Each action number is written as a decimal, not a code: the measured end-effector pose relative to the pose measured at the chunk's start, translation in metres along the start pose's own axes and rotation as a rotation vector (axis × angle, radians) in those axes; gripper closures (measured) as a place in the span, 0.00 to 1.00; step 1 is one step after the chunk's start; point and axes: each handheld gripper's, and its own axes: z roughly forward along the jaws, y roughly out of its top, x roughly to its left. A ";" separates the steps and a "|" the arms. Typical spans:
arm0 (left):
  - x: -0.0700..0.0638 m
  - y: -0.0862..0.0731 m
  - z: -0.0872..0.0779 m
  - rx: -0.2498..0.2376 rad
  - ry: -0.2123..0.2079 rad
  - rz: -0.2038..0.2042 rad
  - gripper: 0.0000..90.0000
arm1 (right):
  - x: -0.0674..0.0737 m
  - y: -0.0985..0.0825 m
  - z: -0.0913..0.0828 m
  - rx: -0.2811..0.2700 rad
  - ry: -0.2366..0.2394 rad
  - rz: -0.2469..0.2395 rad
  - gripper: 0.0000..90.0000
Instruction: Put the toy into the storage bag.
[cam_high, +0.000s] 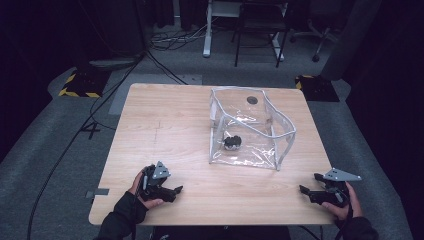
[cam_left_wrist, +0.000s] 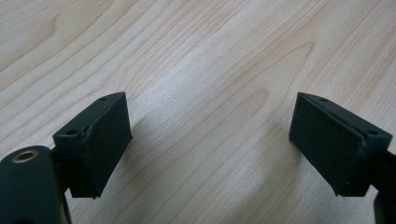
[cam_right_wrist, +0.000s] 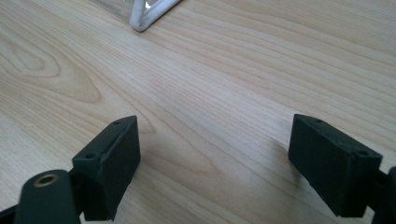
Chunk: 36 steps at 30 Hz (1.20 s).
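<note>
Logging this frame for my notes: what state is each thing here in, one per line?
Clear pouch: standing on the table, top open, untouched.
Small dark object: lying inside the clear pouch on its bottom.
Left tongs: open, nothing between the jaws, low over bare wood near the front edge.
Right tongs: open, nothing between the jaws, pointing toward the pouch's near corner.
Table: bare wood apart from the pouch.

high view: overhead, far | claw views: low, close | shared: table
</note>
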 end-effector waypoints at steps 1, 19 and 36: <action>0.000 0.000 0.000 0.001 0.002 0.001 0.14 | -0.001 -0.001 -0.001 0.002 0.001 -0.008 0.19; 0.000 -0.001 -0.001 0.001 0.020 -0.006 0.14 | -0.001 0.000 0.000 0.001 -0.004 -0.001 0.19; 0.000 0.000 -0.001 0.007 0.018 -0.007 0.14 | -0.001 0.000 0.000 0.001 -0.004 -0.002 0.19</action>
